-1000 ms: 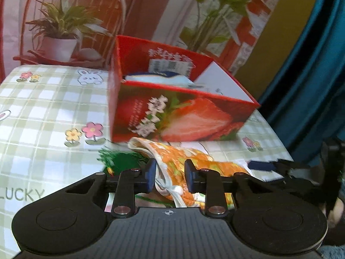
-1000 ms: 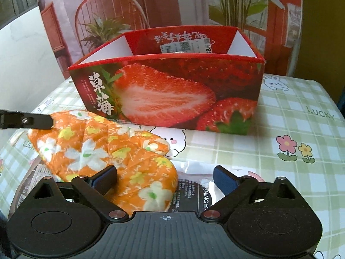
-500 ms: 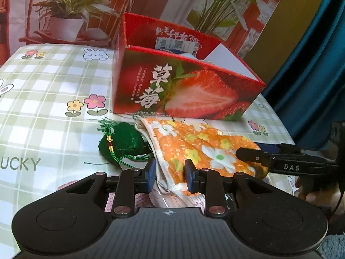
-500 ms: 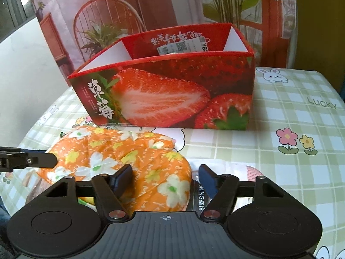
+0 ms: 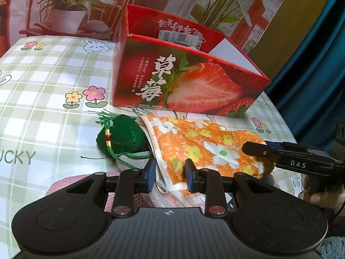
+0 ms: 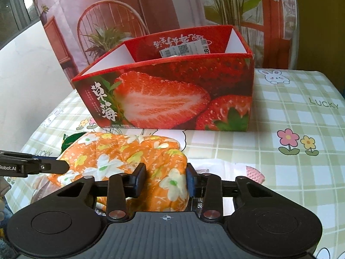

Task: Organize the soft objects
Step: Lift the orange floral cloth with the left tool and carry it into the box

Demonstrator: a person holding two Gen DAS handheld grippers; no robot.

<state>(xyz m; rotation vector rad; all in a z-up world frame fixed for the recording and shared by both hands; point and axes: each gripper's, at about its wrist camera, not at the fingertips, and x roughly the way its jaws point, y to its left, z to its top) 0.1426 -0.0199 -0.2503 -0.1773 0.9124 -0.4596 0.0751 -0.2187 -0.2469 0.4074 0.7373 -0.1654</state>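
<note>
An orange flowered quilted cloth (image 5: 207, 144) lies on the checked tablecloth in front of the red strawberry box (image 5: 194, 86). My left gripper (image 5: 170, 178) is shut on the cloth's white-trimmed near edge. My right gripper (image 6: 165, 180) has the cloth's (image 6: 129, 155) other end bunched between its jaws, which are closing and press on it. Each gripper shows in the other's view: the right fingertip (image 5: 256, 149) at the right, the left fingertip (image 6: 58, 166) at the left. A green tasselled pouch (image 5: 120, 138) rests against the cloth's left side.
The strawberry box (image 6: 163, 99) stands open-topped just beyond the cloth, with a label inside. A pink knitted piece (image 6: 255, 172) and a clear plastic packet (image 5: 172, 198) lie under or beside the cloth. A blue curtain (image 5: 312, 75) hangs past the table's right edge.
The right gripper's jaws have narrowed from wide apart onto the cloth's end. The cloth now lies stretched between the two grippers, and the green pouch shows more fully.
</note>
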